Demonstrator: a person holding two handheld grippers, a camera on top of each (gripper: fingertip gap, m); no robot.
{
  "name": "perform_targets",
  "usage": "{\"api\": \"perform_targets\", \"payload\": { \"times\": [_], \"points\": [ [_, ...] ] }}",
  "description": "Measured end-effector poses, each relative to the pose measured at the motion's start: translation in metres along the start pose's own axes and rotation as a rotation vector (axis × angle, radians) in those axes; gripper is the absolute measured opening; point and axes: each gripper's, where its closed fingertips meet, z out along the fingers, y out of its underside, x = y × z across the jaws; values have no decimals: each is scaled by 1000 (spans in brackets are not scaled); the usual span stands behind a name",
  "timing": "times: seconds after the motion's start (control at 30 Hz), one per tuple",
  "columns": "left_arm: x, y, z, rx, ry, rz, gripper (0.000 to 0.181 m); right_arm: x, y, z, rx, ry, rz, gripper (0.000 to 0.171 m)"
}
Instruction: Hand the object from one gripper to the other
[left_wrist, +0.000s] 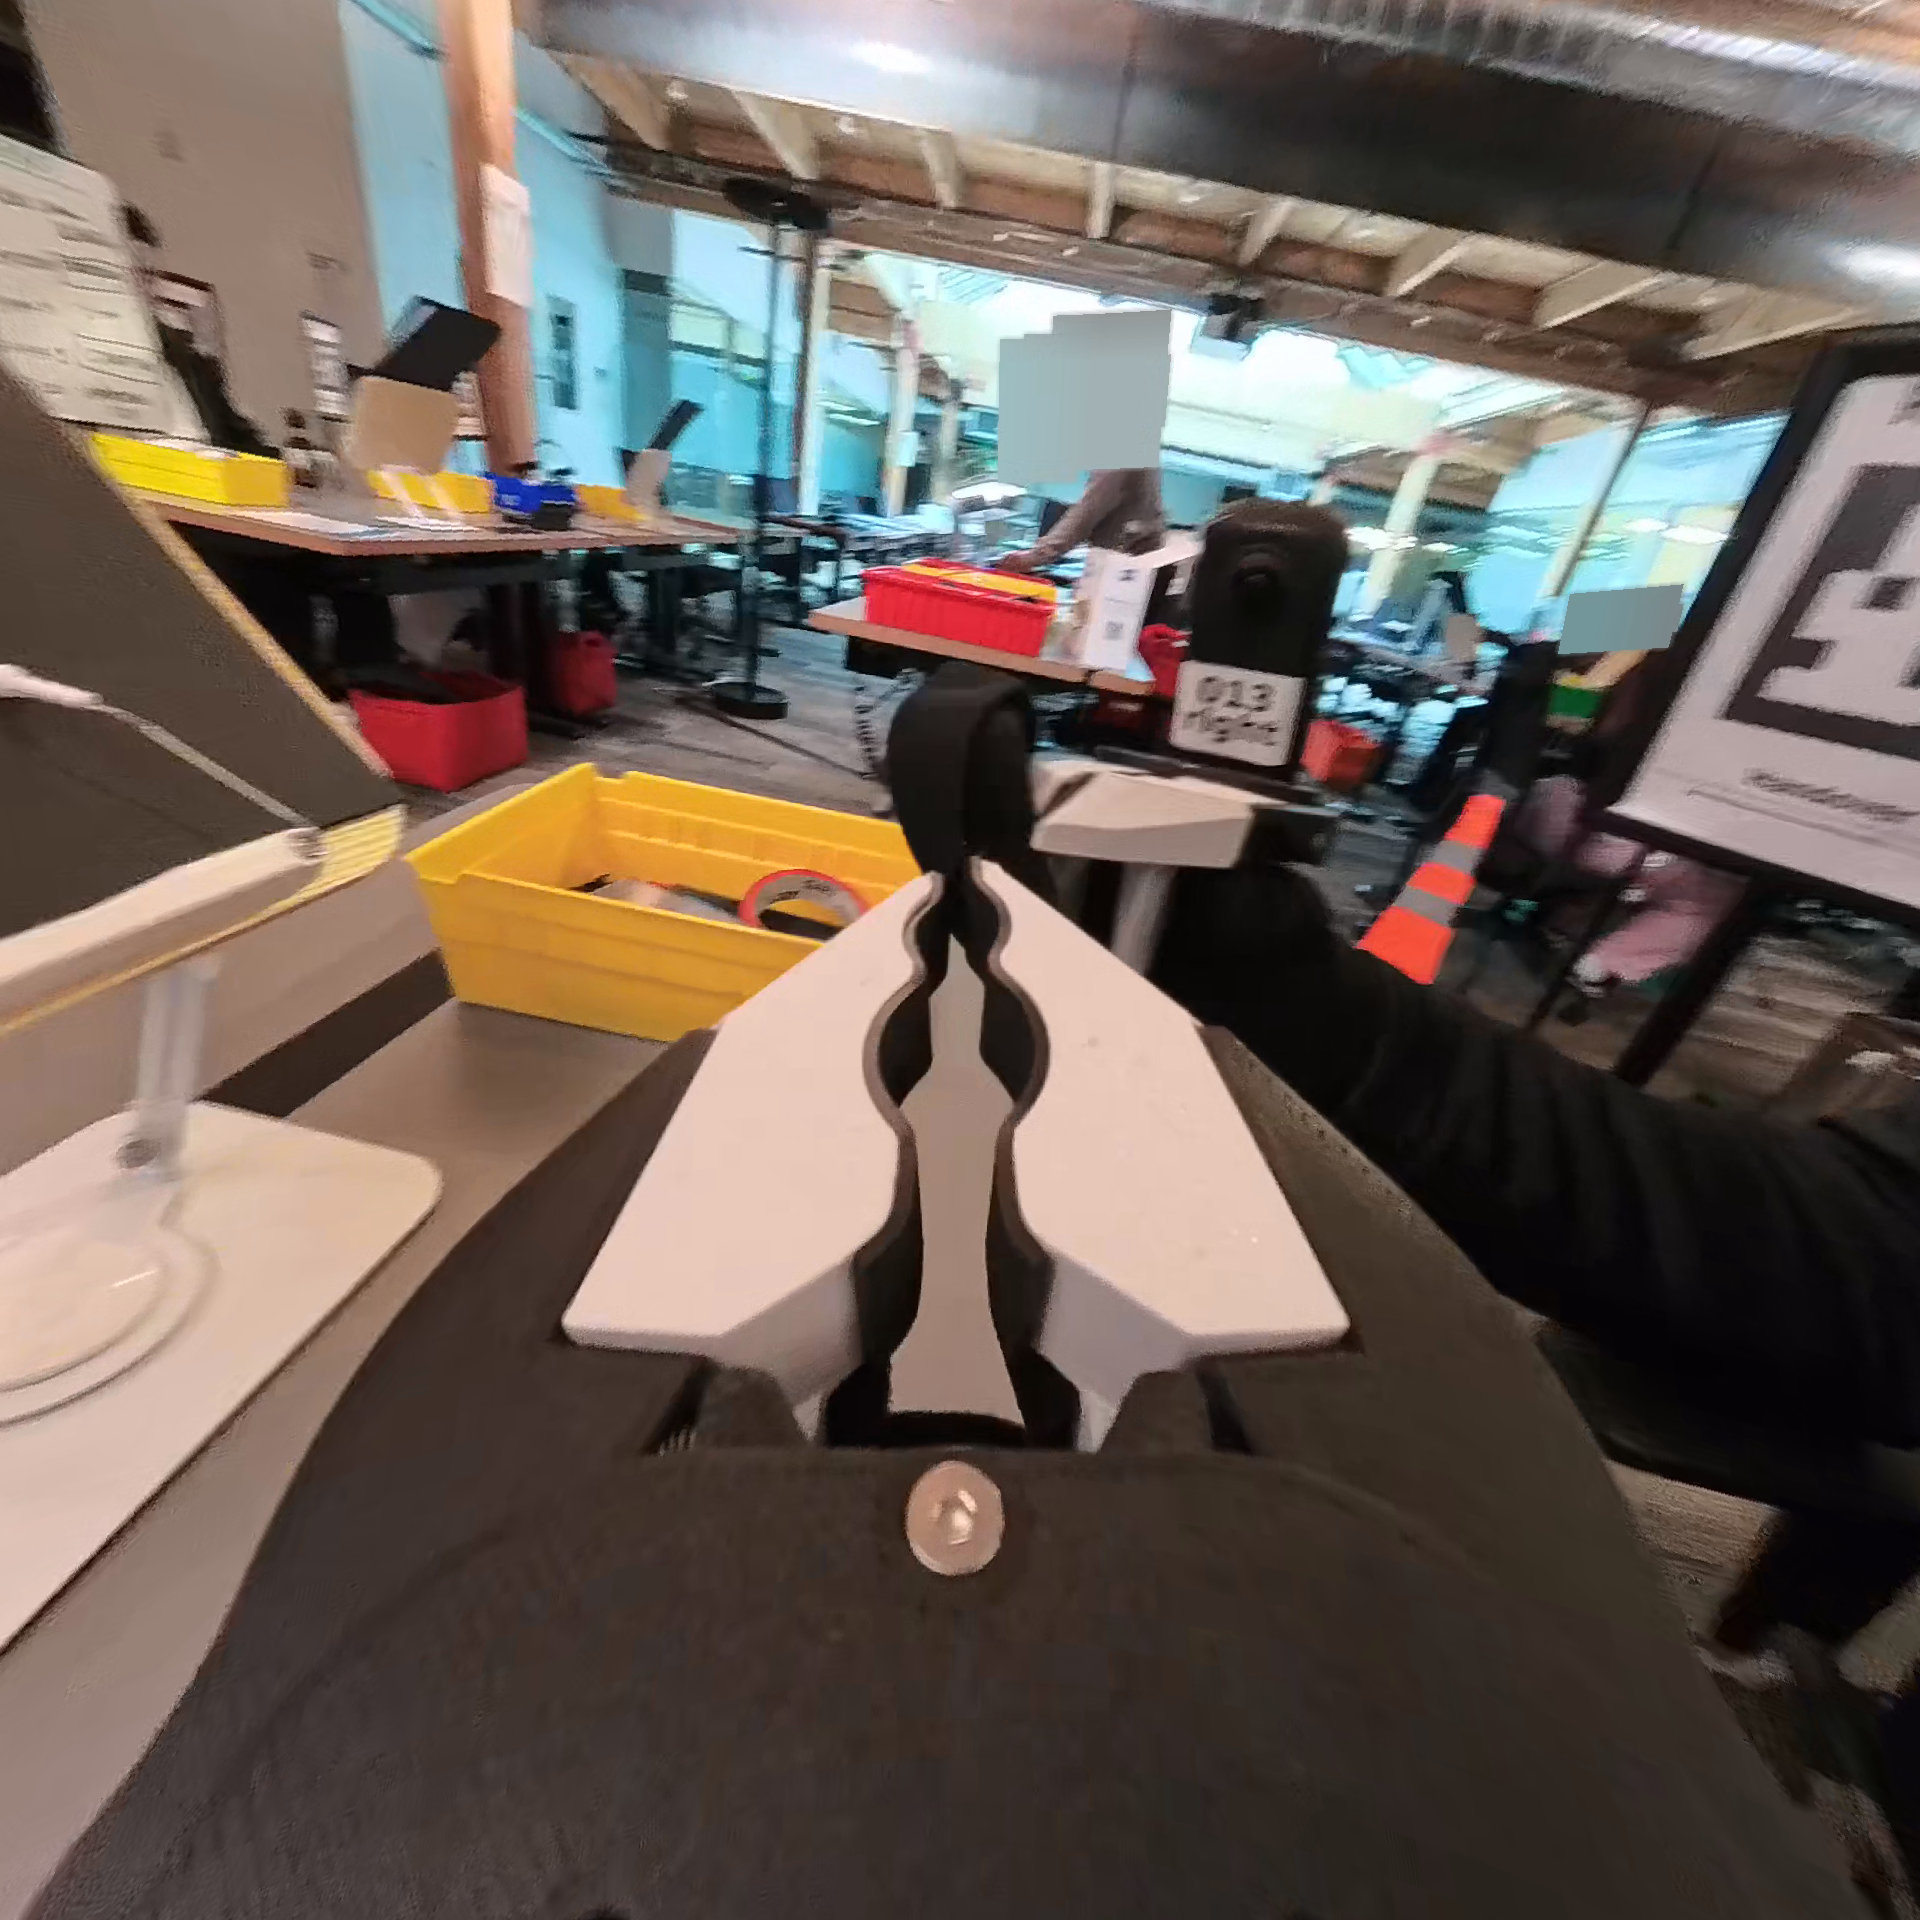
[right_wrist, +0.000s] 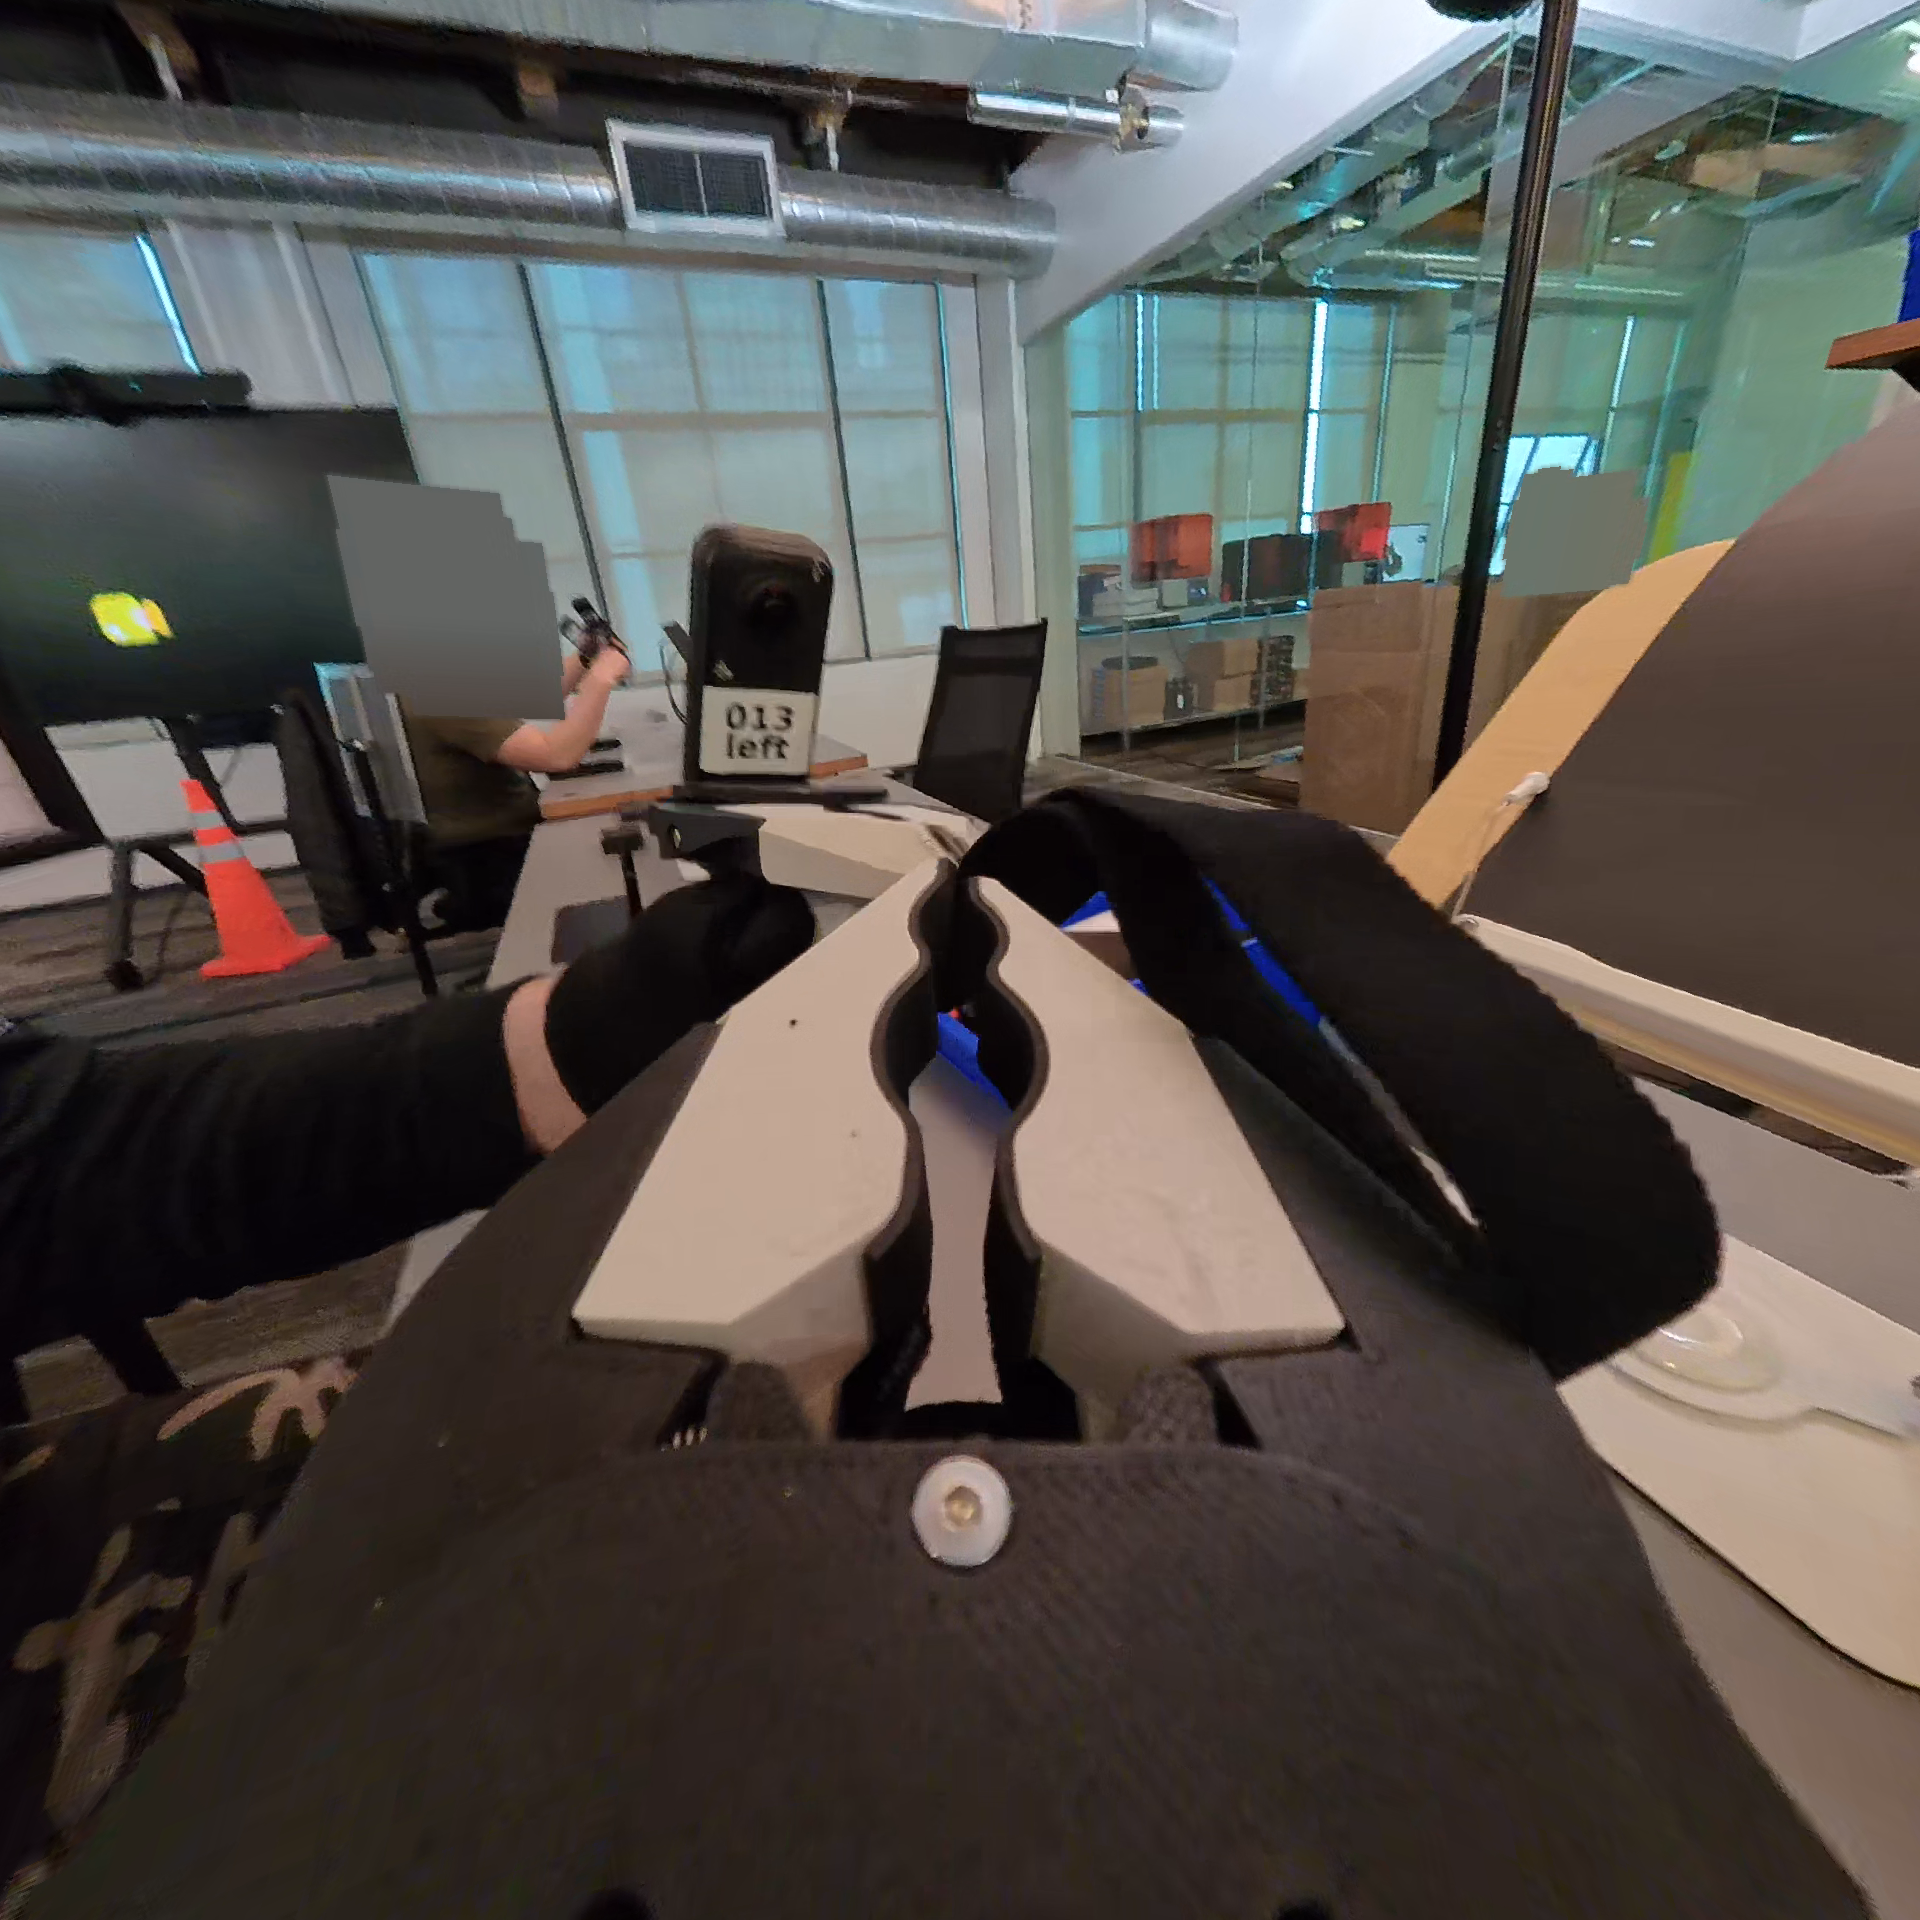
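Both grippers are pinching the black strap at once: left gripper (left_wrist: 958, 894) clamped on a short loop (left_wrist: 961, 769) at its tips, right gripper (right_wrist: 961, 883) clamped too, with the long end trailing off to its right, so either could release.

Right tool (right_wrist: 958, 883) pinched black strap (right_wrist: 1455, 1039) at its tips; loop drooped right over the grey surface (right_wrist: 1787, 1174).
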Motion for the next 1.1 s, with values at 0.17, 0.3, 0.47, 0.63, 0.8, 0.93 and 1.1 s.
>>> {"api": "perform_targets", "payload": {
  "times": [0.17, 0.3, 0.47, 0.63, 0.8, 0.93, 1.1],
  "points": [
    [-30, -1, -8, -4, -251, 46, 0, -7, 4, 9, -50, 30, -105, 0],
    [-66, -10, -27, 35, -462, 38, 0, -34, 0, 23, -39, -50, -155, 0],
    [-96, -18, -53, 33, -567, 100, 0, -54, -1, 30, -91, -111, -194, 0],
    [-75, -26, -50, -73, -652, 362, 0, -13, 1, 23, -118, 42, -21, 32],
    [-55, -24, -34, -64, -699, 499, 0, -17, 36, 38, -235, -6, 209, 41],
    [-45, -23, -28, -67, -750, 589, 0, 9, 21, 38, -36, 72, 404, 47],
    [-35, -16, -17, -85, -736, 655, 0, 27, 14, 26, 97, 79, 516, 42]
  ]
}}
